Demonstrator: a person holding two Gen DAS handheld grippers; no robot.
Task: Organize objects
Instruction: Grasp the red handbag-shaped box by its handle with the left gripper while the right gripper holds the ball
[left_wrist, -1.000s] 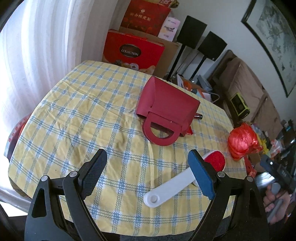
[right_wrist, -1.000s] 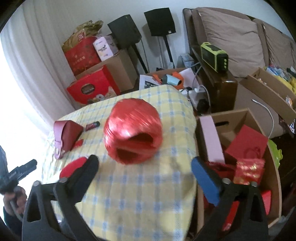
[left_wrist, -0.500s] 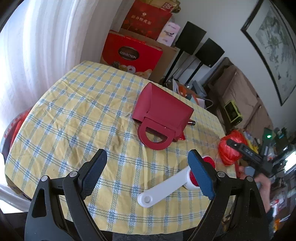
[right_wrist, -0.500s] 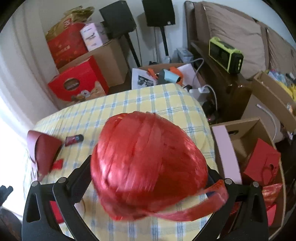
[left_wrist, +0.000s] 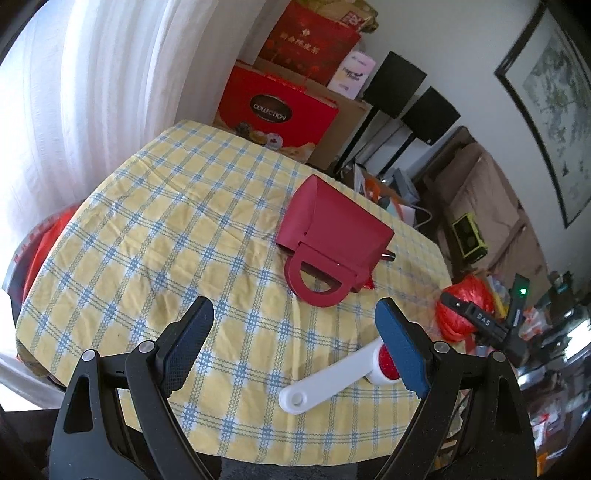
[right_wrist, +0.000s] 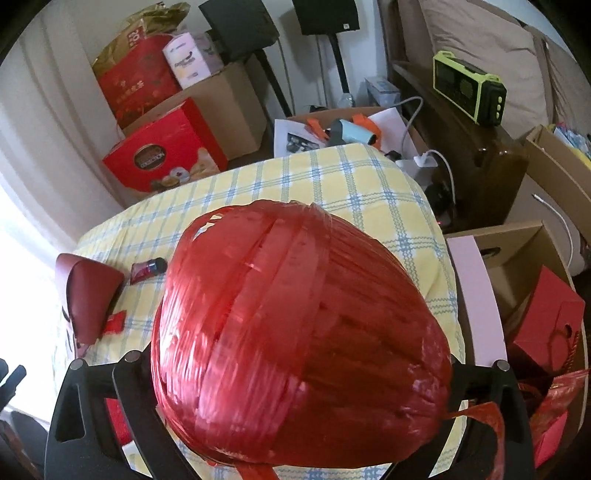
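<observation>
Bag (left_wrist: 332, 236) on table (left_wrist: 147, 229), ball (left_wrist: 465, 306) right.

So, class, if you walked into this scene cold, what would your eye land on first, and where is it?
The big glossy red ball of plastic ribbon fills the right wrist view; the right gripper's jaws are closing around it at the edge of the yellow-and-blue checked tablecloth. Mid-table lies a dark red paper gift bag on its side. Nearer, a white-handled brush with a red head sits by the open left gripper.
</observation>
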